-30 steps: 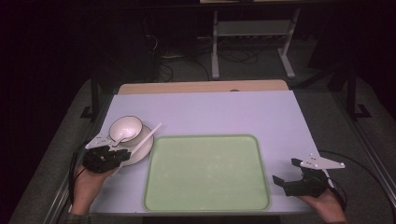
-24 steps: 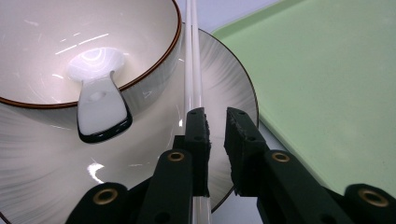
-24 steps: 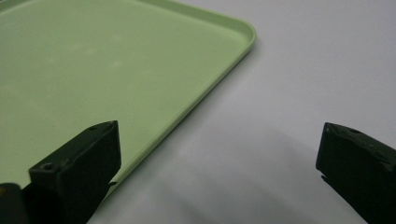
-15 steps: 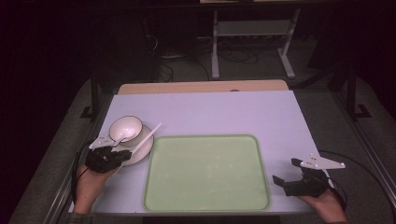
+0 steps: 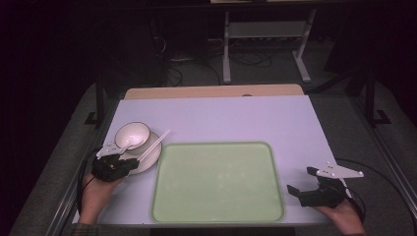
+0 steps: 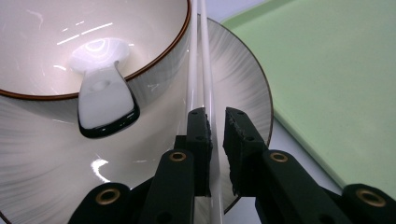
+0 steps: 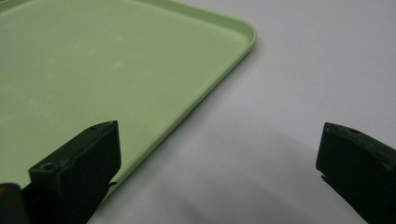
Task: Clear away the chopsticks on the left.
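Clamped by the left gripper (image 6: 215,135), whose jaws have just been closing, the white chopsticks (image 6: 201,70) are pinched on the plate (image 6: 243,88) beside the bowl (image 5: 132,134) (nothing lifted yet); the green tray (image 5: 216,182) awaits, and the right gripper (image 7: 219,172) is held agape beyond.

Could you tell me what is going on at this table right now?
A person's left gripper has its jaws closed around a pair of white chopsticks resting on a white ribbed plate, beside a brown-rimmed white bowl holding a white ceramic spoon. The right gripper hangs open over the table beside the empty pale green tray.
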A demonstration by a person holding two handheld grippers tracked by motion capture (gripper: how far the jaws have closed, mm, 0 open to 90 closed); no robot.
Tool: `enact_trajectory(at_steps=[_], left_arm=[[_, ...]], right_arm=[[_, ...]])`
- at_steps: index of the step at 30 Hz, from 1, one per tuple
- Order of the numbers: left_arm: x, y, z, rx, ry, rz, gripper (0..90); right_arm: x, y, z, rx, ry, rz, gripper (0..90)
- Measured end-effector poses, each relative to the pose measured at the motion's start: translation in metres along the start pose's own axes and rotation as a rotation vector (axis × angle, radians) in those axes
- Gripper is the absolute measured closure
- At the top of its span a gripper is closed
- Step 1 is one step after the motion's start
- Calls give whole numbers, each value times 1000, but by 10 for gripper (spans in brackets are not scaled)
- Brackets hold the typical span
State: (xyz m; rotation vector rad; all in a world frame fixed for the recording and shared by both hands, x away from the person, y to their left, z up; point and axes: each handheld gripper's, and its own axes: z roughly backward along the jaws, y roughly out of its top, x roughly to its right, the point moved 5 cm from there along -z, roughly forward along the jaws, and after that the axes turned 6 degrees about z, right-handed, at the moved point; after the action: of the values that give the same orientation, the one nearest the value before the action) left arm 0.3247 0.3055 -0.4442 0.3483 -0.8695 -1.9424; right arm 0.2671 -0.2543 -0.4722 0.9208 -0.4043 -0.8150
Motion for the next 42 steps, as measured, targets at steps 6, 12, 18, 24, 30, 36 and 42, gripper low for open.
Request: enact_trajectory(at_steps=[6, 12, 18, 24, 30, 36, 42], left_arm=[[1, -1, -2, -5, -1, 0, 797], [2, -1, -7, -24, -1, 3, 797], [3, -2, -11, -42, 4, 4, 798], [5, -2, -16, -54, 4, -17, 797], [5, -3, -19, -68, 5, -21, 817], [6, -3, -20, -71, 6, -20, 829], [6, -3, -19, -69, 4, -14, 833]], right_arm=[[0, 0, 0, 2, 0, 0, 0], [0, 0, 0, 1, -1, -1, 0], [0, 0, 0, -2, -1, 0, 0], [0, 0, 0, -2, -1, 0, 0], [0, 0, 0, -2, -1, 0, 0], [0, 0, 0, -3, 0, 1, 0], [0, 0, 0, -3, 0, 1, 0]])
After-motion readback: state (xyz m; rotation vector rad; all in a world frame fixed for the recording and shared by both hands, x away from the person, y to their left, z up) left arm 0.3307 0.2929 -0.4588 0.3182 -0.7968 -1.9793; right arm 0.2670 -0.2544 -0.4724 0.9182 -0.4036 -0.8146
